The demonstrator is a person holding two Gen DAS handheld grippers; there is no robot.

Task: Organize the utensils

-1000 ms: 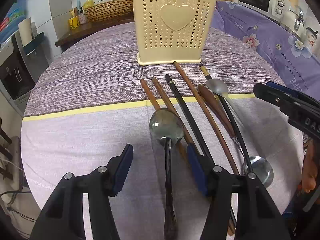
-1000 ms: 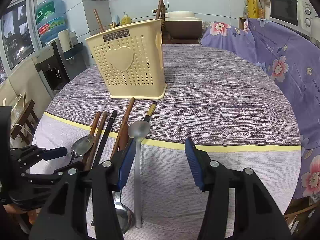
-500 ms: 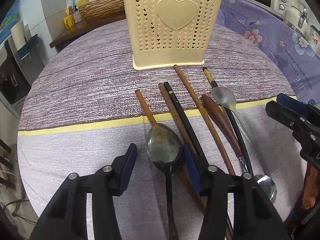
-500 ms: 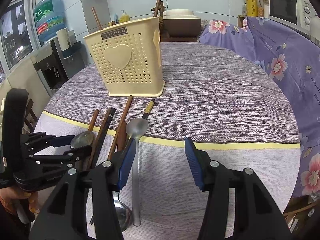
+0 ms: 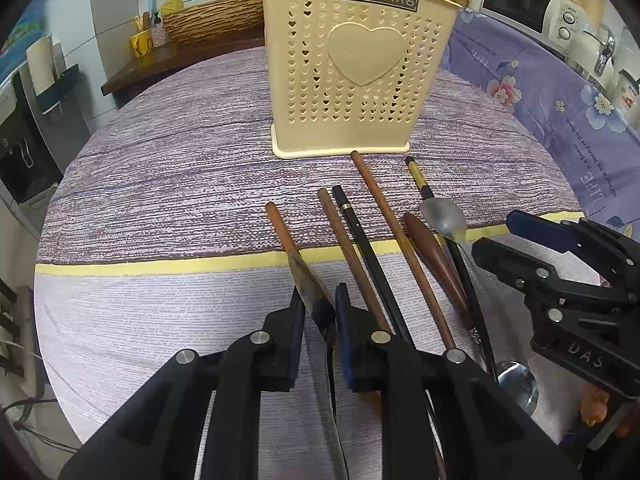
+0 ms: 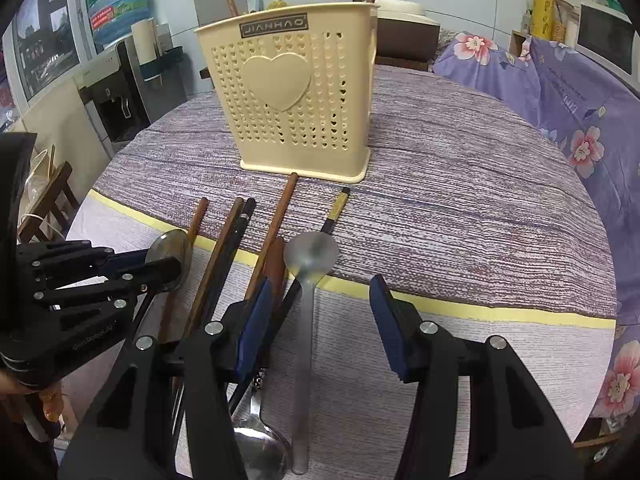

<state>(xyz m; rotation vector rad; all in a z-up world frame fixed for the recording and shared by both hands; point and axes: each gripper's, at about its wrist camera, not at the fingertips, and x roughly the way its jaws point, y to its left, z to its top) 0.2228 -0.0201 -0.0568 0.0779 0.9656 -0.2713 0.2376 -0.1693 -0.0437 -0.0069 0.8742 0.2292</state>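
Left gripper (image 5: pixel 318 312): jaws have just been closing and now pinch the dark metal spoon (image 6: pixel 170 250) near its bowl, tipping it on edge, probably so it lifts clear of its neighbours.
Right gripper (image 6: pixel 316 322): about half open and empty, straddling the handle of the pale grey spoon (image 6: pixel 310 258), seemingly lined up for the next pick.
Utensils: brown chopsticks (image 5: pixel 390 228) and a black one (image 5: pixel 362 236) lie side by side on the striped tablecloth (image 5: pixel 160 184), tips toward the holder.
Cream holder (image 5: pixel 356 68): upright beyond the row, just past the longest stick, near enough for a short carry.
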